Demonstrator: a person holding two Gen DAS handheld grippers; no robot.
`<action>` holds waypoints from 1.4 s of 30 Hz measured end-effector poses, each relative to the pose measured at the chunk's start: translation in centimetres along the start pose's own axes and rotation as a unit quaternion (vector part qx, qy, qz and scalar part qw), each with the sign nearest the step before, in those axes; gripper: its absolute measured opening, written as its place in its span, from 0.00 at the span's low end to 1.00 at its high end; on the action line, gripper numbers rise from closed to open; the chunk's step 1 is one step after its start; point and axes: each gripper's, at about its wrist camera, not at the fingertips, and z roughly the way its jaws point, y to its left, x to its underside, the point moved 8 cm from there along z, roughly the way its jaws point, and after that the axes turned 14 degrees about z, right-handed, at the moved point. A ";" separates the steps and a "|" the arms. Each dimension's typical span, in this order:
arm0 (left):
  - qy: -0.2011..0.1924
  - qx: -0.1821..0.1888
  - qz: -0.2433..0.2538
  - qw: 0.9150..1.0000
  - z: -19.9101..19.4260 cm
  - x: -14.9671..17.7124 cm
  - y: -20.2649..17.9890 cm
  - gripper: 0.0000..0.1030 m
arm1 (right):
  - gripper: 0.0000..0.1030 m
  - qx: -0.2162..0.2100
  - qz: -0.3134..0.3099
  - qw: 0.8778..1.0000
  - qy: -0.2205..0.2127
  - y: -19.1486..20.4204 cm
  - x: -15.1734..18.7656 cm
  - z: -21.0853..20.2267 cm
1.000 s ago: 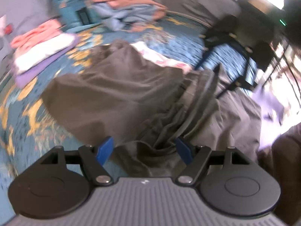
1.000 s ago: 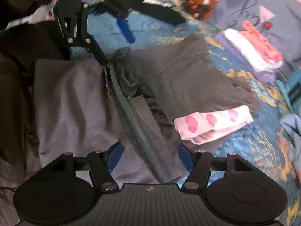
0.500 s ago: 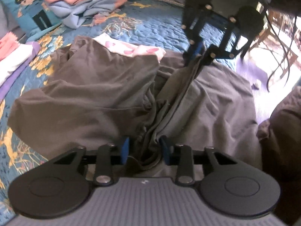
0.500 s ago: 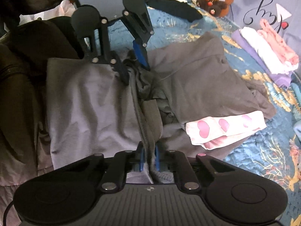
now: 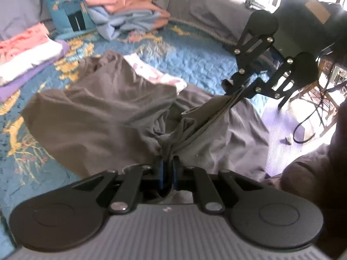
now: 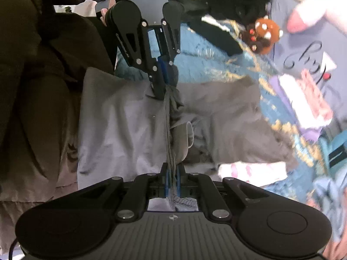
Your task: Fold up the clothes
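Observation:
A grey garment [image 5: 97, 117] lies crumpled on the blue patterned bedspread [image 5: 195, 49]; it also shows in the right wrist view [image 6: 227, 108]. My left gripper [image 5: 168, 169] is shut on one end of its ribbed hem. My right gripper [image 6: 172, 173] is shut on the other end. The hem [image 6: 170, 130] is stretched taut between them and lifted a little. Each gripper shows in the other's view: the right one [image 5: 236, 91] and the left one [image 6: 164, 86]. A pink-and-white heart-print piece [image 6: 251, 170] sticks out from under the grey cloth.
A stack of folded pink, white and purple clothes [image 5: 26, 54] lies at the left. A heap of pink and blue clothes [image 5: 123, 15] and a cartoon pillow [image 5: 69, 8] lie behind. A brown plush toy [image 6: 262, 34] sits on the bedspread. A person's dark-clothed body [image 6: 39, 86] is alongside.
Both grippers went from open to shut on the grey garment's hem, then drew it taut and raised it off the bed.

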 end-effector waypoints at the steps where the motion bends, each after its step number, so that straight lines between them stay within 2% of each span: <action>1: -0.006 -0.005 0.001 1.000 -0.7 -0.2 -0.1 0.08 | 0.06 0.003 -0.002 1.000 -0.004 -0.3 -0.4 -0.2; 4: -0.018 -0.022 -0.012 1.000 -2.0 -0.9 1.2 0.09 | 0.06 0.017 -0.001 1.000 -0.013 -1.8 -1.8 -0.3; 7: -0.015 -0.045 -0.032 0.998 -1.4 -1.4 3.4 0.10 | 0.06 0.021 0.015 1.000 -0.009 -3.8 -2.6 1.2; 11: 0.016 -0.085 -0.071 0.994 1.6 -1.2 6.1 0.23 | 0.08 0.014 0.083 0.996 0.025 -6.8 -2.2 4.9; 12: 0.019 -0.102 -0.084 0.991 1.8 -1.2 6.7 0.33 | 0.11 0.016 0.107 0.994 0.027 -7.6 -1.9 5.5; 13: 0.021 -0.118 -0.097 0.988 2.0 -1.2 7.3 0.36 | 0.19 0.018 0.132 0.991 0.026 -8.3 -1.6 5.9; 14: 0.014 -0.131 -0.109 0.985 1.7 -1.2 7.8 0.40 | 0.21 0.020 0.163 0.986 0.020 -8.9 -1.4 5.9; 16: -0.015 -0.132 -0.138 0.981 -0.4 -1.1 8.2 0.45 | 0.23 0.031 0.212 0.977 -0.015 -9.5 -1.2 4.4; 18: -0.044 -0.133 -0.166 0.976 -2.5 -1.1 8.6 0.58 | 0.27 0.042 0.259 0.964 -0.053 -10.0 -1.0 2.7; 21: -0.052 -0.117 -0.141 0.982 -4.9 -1.3 7.0 0.67 | 0.34 0.091 0.308 0.943 -0.088 -10.6 0.4 0.6; 22: -0.045 -0.110 -0.120 0.986 -5.2 -1.3 5.9 0.68 | 0.34 0.107 0.324 0.935 -0.096 -10.8 1.0 0.1; 25: -0.020 -0.074 -0.076 0.994 -4.3 -1.0 2.3 0.70 | 0.34 0.112 0.374 0.915 -0.095 -10.2 3.5 -0.5; 27: 0.004 -0.050 -0.060 0.997 -2.9 -0.3 0.1 0.70 | 0.34 0.099 0.394 0.909 -0.087 -9.1 5.2 -0.5; 29: 0.036 -0.046 -0.057 0.997 -1.7 0.7 -1.6 0.70 | 0.35 0.073 0.422 0.900 -0.082 -7.8 6.7 -0.5; 31: 0.058 -0.049 -0.072 0.995 -1.3 1.9 -2.2 0.70 | 0.37 0.041 0.456 0.885 -0.087 -6.5 8.2 -0.9; 33: 0.067 -0.052 -0.098 0.992 -1.5 3.0 -2.6 0.70 | 0.42 0.014 0.496 0.862 -0.101 -5.3 9.6 -1.7; 35: 0.065 -0.034 -0.157 0.985 -2.4 4.3 -2.2 0.75 | 0.48 -0.013 0.532 0.839 -0.115 -4.6 10.8 -2.2; 36: 0.066 -0.026 -0.184 0.980 -2.8 5.0 -2.0 0.78 | 0.53 -0.024 0.549 0.827 -0.120 -4.3 11.3 -2.3; 38: 0.086 -0.013 -0.227 0.970 -3.1 6.9 -1.5 0.79 | 0.56 -0.043 0.583 0.801 -0.126 -3.6 12.3 -2.2; 41: 0.104 0.001 -0.290 0.951 -3.1 9.2 -0.6 0.80 | 0.59 -0.071 0.631 0.760 -0.136 -2.7 13.8 -2.2; 42: 0.106 0.009 -0.318 0.942 -3.2 9.9 -0.5 0.80 | 0.60 -0.081 0.647 0.746 -0.139 -2.4 14.3 -2.1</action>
